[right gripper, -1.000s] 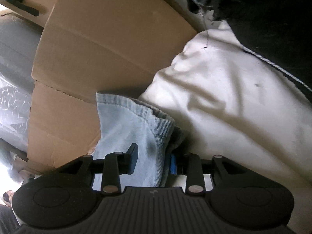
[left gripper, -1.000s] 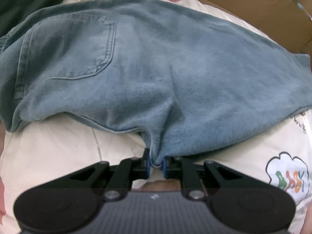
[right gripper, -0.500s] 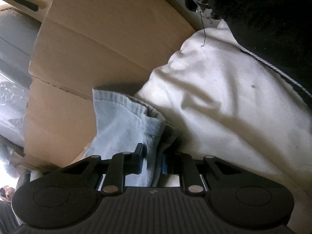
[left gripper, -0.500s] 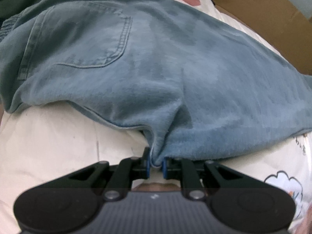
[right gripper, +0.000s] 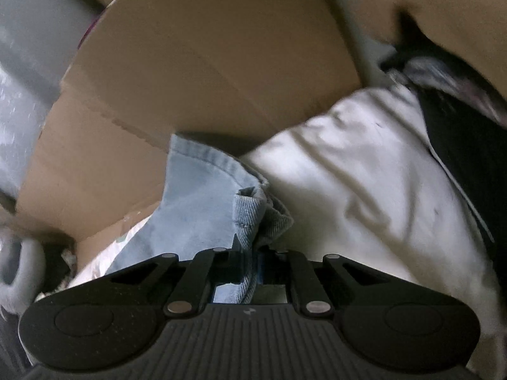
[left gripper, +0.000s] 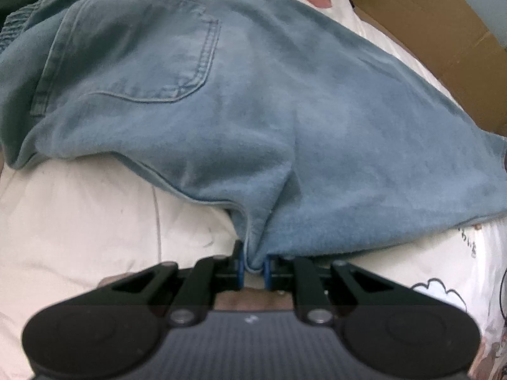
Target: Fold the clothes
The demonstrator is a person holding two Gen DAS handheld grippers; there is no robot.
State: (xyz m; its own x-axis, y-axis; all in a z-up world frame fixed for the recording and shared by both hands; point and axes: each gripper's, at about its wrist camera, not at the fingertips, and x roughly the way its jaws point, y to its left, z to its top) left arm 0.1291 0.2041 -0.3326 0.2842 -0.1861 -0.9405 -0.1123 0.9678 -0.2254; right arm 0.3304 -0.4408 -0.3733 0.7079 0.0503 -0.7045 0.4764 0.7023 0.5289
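The blue jeans lie spread over the cream bedsheet, the left tool pinching their near edge at 6 o'clock while the right tool clamps a hem at 6 o'clock.

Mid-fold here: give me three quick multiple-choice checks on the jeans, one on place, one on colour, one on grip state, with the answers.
1. Where does the back pocket sit in the left wrist view?
A. upper left
B. lower right
C. hidden under the fingers

2. What colour is the bedding under the jeans?
A. black
B. cream white with small prints
C. plain red

3. What is the left gripper doing?
A. open above the cloth
B. shut on nothing
C. shut on a pinch of denim

Answers:
1 A: the back pocket lies at the upper left of the jeans.
2 B: the bedding is pale, with a cloud print at the right edge.
3 C: the left gripper has its blue-edged fingers pressed on a fold of the jeans' edge.
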